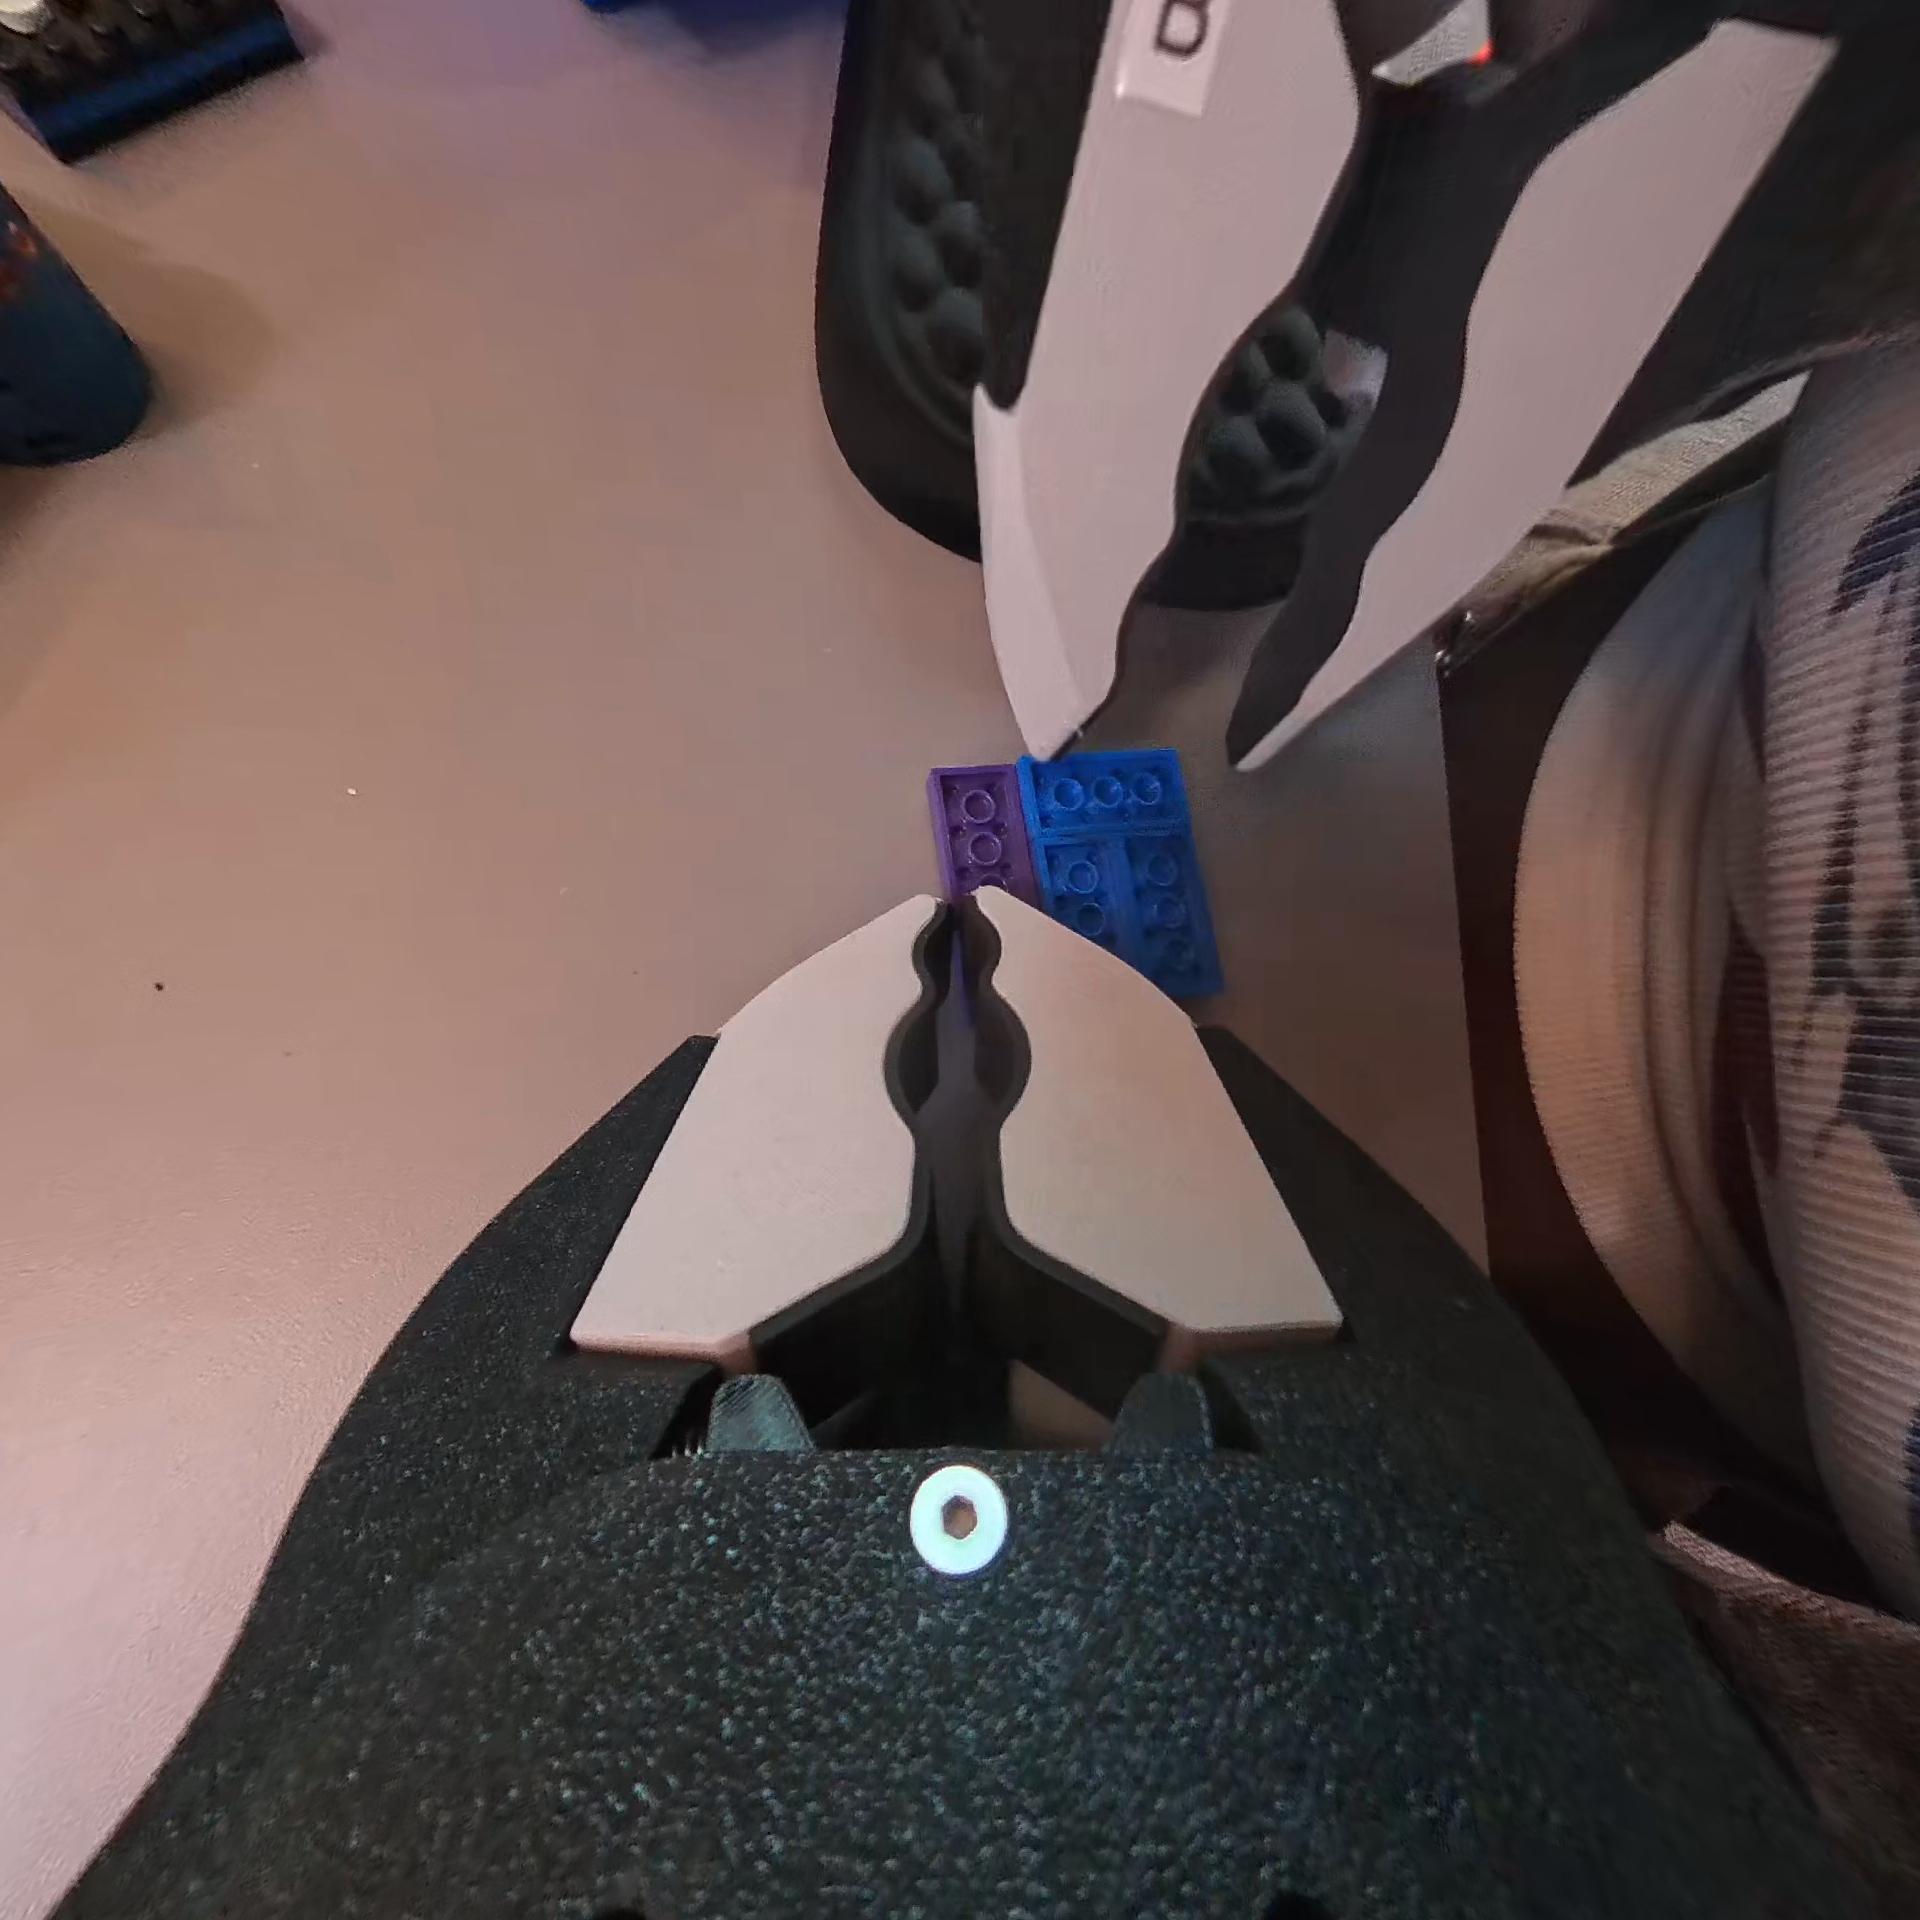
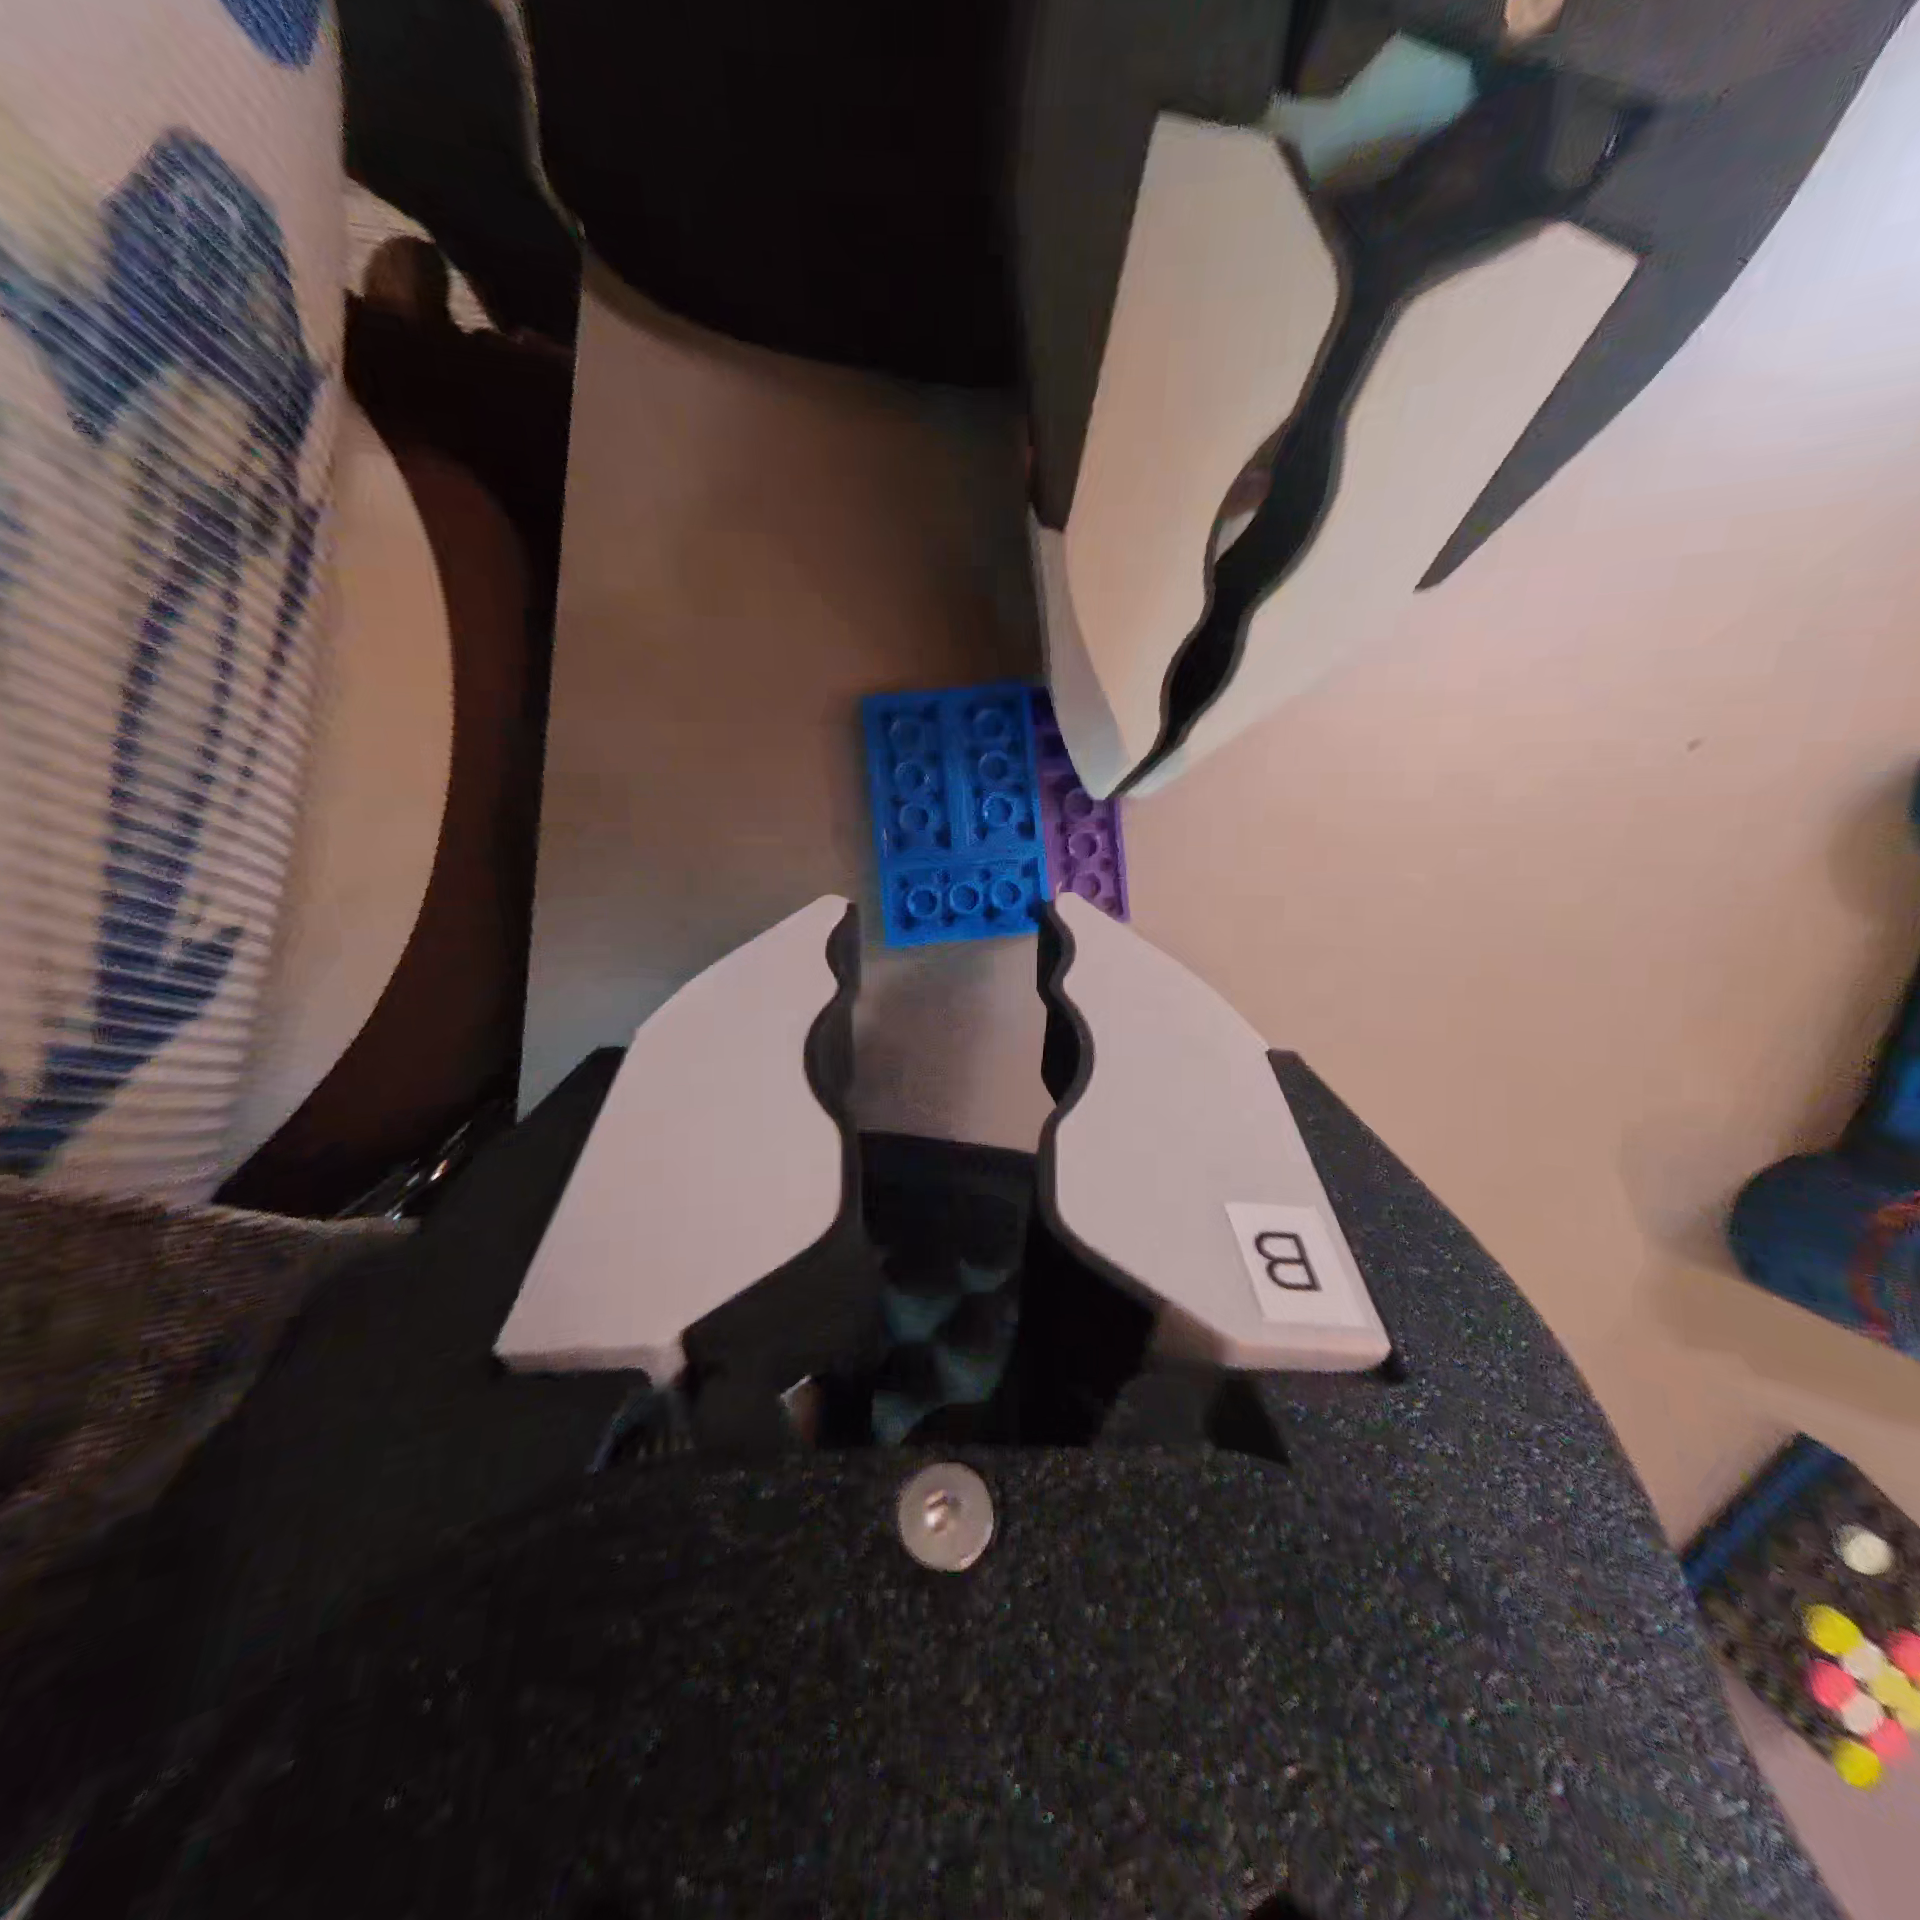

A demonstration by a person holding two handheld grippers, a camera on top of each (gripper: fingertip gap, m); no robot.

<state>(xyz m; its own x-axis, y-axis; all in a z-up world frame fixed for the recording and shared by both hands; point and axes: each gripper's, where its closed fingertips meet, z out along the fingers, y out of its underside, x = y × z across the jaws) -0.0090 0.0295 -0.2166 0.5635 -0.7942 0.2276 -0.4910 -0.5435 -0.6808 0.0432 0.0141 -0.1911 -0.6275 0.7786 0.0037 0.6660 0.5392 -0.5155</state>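
The left gripper (image 1: 961, 909) is closed, tips on the purple plate (image 1: 977, 831), which lies on the table (image 1: 468, 675) against the blue plates (image 1: 1117, 862); the right gripper (image 2: 951, 920) stands apart just beside the blue plates. Tip pressure could tilt or skid the purple plate off its neighbours. No container is visible.

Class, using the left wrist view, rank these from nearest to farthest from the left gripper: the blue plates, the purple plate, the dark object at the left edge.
1. purple plate, at the tips of the left gripper.
2. blue plates, right beside it.
3. dark object, far left on the table.
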